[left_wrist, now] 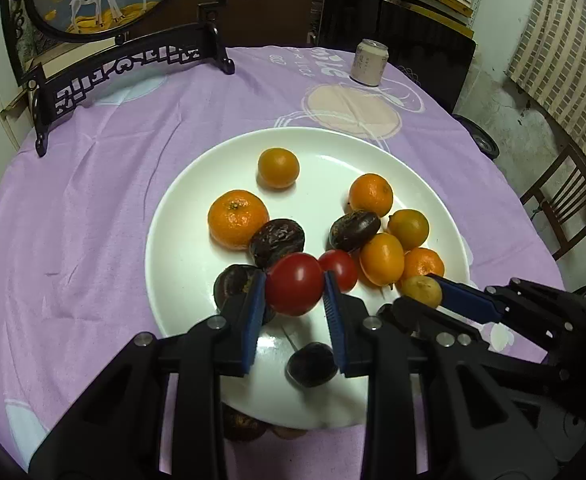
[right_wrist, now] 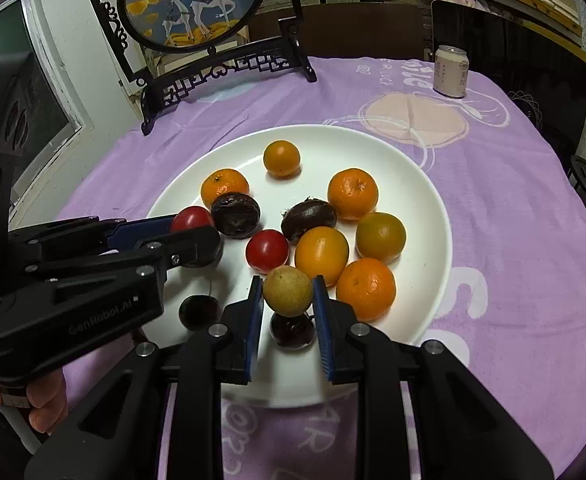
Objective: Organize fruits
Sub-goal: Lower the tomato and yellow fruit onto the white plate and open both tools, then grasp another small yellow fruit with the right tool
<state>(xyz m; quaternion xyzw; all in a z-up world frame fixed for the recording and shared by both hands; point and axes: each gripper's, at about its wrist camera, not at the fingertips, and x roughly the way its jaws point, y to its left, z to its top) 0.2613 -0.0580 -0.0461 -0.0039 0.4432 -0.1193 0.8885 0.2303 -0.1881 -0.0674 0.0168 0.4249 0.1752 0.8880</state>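
White plate [left_wrist: 181,216] w/ oranges, dark fruits, tomato [right_wrist: 267,251]. Left gripper [left_wrist: 295,292] clamped on red tomato [left_wrist: 294,284] (above plate); right gripper [right_wrist: 287,294] pinching yellow-green fruit [right_wrist: 287,290].

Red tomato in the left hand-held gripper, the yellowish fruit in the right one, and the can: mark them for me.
Red tomato [left_wrist: 294,284], left wrist view, centre of its skin.
Yellowish fruit [right_wrist: 287,290], right wrist view, its middle.
Can [right_wrist: 450,72], right wrist view, side wall.

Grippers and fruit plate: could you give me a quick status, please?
Left gripper shut on red tomato. Right gripper shut on yellow-green fruit. Both over white plate. Other fruit crowded close by.
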